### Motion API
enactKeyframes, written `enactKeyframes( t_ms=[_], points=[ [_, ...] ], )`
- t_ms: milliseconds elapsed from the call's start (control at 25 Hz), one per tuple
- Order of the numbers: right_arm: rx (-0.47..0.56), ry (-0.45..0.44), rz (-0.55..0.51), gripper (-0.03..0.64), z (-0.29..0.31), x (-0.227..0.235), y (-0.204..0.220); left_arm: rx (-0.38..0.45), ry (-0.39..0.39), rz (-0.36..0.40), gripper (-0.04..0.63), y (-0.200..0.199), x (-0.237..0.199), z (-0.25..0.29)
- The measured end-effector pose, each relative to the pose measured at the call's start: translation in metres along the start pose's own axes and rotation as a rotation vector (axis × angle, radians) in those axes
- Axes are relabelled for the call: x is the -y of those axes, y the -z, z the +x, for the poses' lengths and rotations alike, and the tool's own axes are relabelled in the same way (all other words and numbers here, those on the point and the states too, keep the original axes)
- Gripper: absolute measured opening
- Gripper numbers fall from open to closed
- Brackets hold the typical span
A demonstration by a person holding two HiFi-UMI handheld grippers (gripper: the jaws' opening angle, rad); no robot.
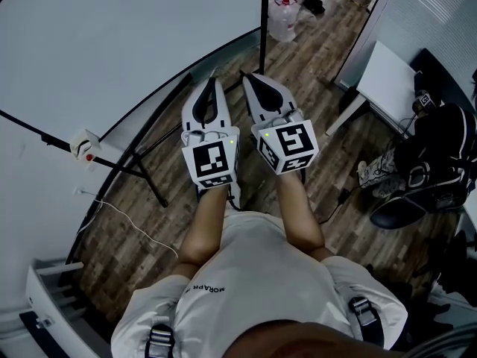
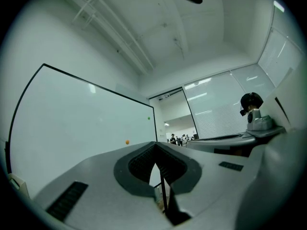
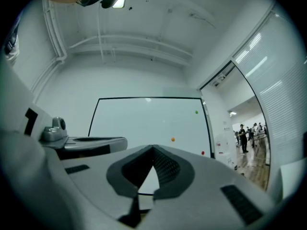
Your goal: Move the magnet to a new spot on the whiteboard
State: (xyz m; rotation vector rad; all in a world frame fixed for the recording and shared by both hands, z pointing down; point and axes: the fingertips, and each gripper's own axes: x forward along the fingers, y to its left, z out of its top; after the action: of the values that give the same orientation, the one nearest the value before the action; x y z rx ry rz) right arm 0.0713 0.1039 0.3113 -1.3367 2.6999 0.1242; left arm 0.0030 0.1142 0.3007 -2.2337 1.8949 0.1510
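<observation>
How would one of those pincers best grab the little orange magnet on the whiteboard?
Probably by its rim. The orange magnet shows as a small round dot flat on the upright whiteboard, so come straight at the board's face with the jaws either side of its edge. The right gripper, now shut, must open first.

Wood-plank floor point(image 1: 313, 73) all around. At right, white table point(image 1: 387, 84), black bags point(image 1: 440, 159) heaped just near of it. Far off, clear plastic bag point(image 1: 287, 6) on the planks. At left, thin white cable point(image 1: 127, 218). People point(image 3: 243, 137) far down a corridor.
</observation>
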Motion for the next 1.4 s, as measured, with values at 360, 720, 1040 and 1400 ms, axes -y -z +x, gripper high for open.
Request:
enactKeyframes(
  t_ms=[360, 720, 1040, 1400],
  points=[
    [0.005, 0.0, -0.015, 0.014, 0.065, 0.028, 0.008, 0.012, -0.008, -0.018, 0.003, 0.017, -0.027, 0.067],
    [0.006, -0.018, -0.002, 0.014, 0.168, 0.067, 0.024, -0.012, -0.009, -0.027, 0.003, 0.05, -0.073, 0.166],
    [0.015, -0.022, -0.016, 0.014, 0.26, 0.082, 0.017, 0.001, -0.007, -0.023, 0.003, 0.047, -0.121, 0.243],
    [0.015, -0.003, 0.014, 0.014, 0.337, 0.1, 0.025, -0.001, 0.028, -0.012, 0.003, 0.061, -0.163, 0.304]
  ],
)
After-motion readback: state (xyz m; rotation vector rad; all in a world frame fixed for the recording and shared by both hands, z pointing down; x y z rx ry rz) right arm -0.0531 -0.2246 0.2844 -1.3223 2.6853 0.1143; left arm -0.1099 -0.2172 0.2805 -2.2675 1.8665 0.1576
